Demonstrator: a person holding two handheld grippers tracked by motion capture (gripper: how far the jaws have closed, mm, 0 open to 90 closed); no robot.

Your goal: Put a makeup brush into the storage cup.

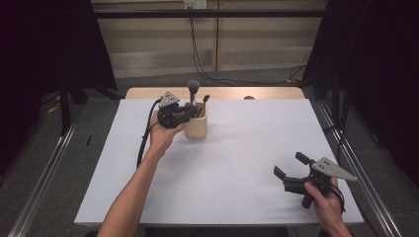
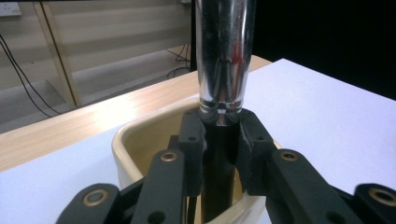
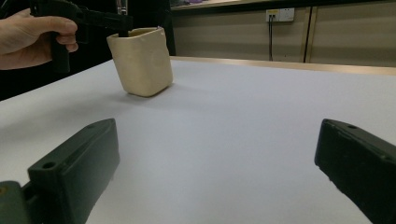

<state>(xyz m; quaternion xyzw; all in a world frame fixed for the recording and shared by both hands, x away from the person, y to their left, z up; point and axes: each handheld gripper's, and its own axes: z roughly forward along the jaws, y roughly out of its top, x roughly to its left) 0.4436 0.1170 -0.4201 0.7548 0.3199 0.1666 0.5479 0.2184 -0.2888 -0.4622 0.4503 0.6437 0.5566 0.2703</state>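
Tipping is the main hazard at this stage: the cream cup (image 1: 196, 124) is sitting toward the far left of the white table (image 1: 237, 168), and the left gripper (image 2: 223, 135) is gripping the makeup brush (image 1: 193, 91) just above the cup's rim. A sideways pull would be levering the handle against the cup wall and dragging the cup over (it is looking light and is leaning slightly in the right gripper view), probably spilling the second dark tool (image 1: 204, 101) that is standing in it. Slippage is the second hazard, since the pads (image 2: 192, 140) are pressing on the dark handle directly below the polished metal ferrule (image 2: 225, 56); a grip riding up onto that smooth sleeve would likely be losing hold.

The left gripper's jaws are standing narrow, clamping the brush handle between them, with the brush upright and its lower end inside the cup.

The right gripper (image 1: 292, 165) is resting low at the near right of the table, well apart from the cup, its jaws spread wide and holding nothing.
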